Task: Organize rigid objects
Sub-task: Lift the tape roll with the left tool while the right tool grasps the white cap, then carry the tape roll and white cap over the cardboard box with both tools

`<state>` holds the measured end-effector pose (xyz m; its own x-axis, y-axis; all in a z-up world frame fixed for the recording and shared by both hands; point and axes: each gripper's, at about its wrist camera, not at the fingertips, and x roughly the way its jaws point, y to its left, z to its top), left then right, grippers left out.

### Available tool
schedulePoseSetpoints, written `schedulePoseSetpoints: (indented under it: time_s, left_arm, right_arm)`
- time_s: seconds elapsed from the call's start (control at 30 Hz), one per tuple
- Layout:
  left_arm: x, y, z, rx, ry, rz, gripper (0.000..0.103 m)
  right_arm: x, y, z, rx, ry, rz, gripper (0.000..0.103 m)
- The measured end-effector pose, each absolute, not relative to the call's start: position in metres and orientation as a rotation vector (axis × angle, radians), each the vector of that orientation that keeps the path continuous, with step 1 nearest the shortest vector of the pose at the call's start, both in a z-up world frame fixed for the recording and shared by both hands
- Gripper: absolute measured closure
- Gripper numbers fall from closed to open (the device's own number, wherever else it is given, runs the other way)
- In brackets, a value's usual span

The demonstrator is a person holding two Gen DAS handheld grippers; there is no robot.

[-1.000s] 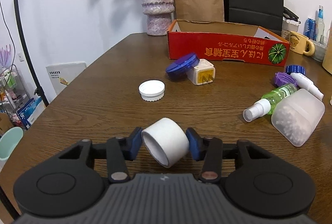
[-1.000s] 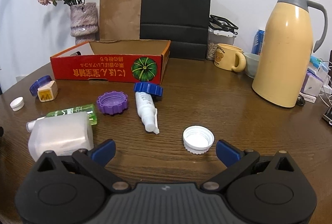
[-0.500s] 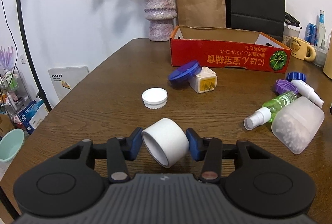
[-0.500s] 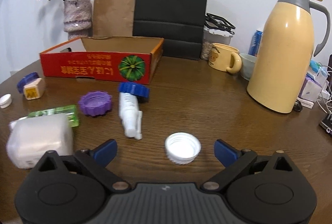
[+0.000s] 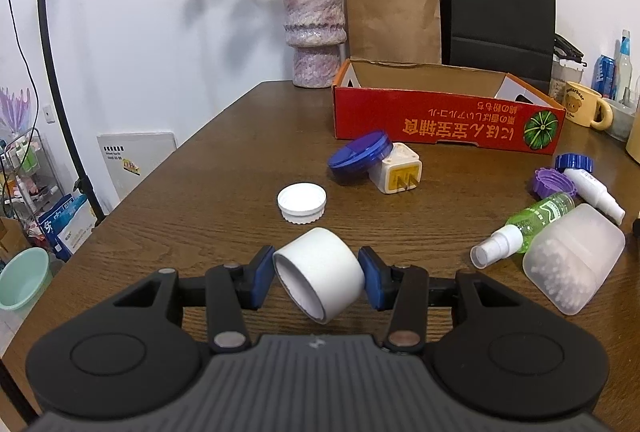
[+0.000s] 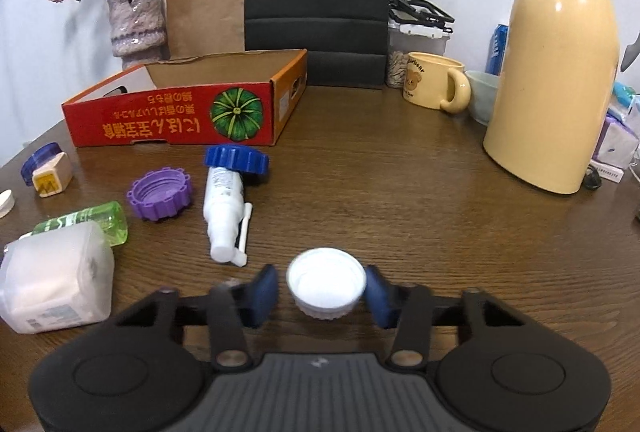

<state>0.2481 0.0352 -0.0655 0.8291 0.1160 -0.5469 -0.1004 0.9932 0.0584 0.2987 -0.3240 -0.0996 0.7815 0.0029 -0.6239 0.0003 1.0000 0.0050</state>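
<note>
My left gripper (image 5: 318, 278) is shut on a white cylindrical jar (image 5: 320, 282), tilted, held above the wooden table. My right gripper (image 6: 326, 292) has closed in around a white bottle cap (image 6: 326, 288) lying open side up on the table; the right pad touches it and a thin gap shows at the left pad. The red cardboard box (image 5: 444, 120) stands open at the back; it also shows in the right wrist view (image 6: 180, 116).
Loose on the table: white lid (image 5: 302, 201), blue lid (image 5: 358, 154) leaning on a white plug (image 5: 396, 172), purple cap (image 6: 160, 194), white spray bottle (image 6: 224, 204), green spray bottle (image 6: 88, 222), frosted container (image 6: 52, 278). Yellow thermos (image 6: 556, 72), mug (image 6: 434, 86) and vase (image 5: 314, 32) stand behind.
My right gripper moved forward over the white cap and its jaws closed in from wide open to around it. My left gripper rose a little, still holding the jar.
</note>
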Motion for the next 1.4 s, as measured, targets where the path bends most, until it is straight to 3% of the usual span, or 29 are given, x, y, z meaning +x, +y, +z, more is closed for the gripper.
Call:
schedulePoseSetpoints:
  time_s: [1.4]
  left_arm:
    - [0.275,0.004,-0.004,0.018,0.468,0.043,0.056]
  right_arm:
    - [0.281,-0.228,-0.018,0.010,0.455,0.223,0.064]
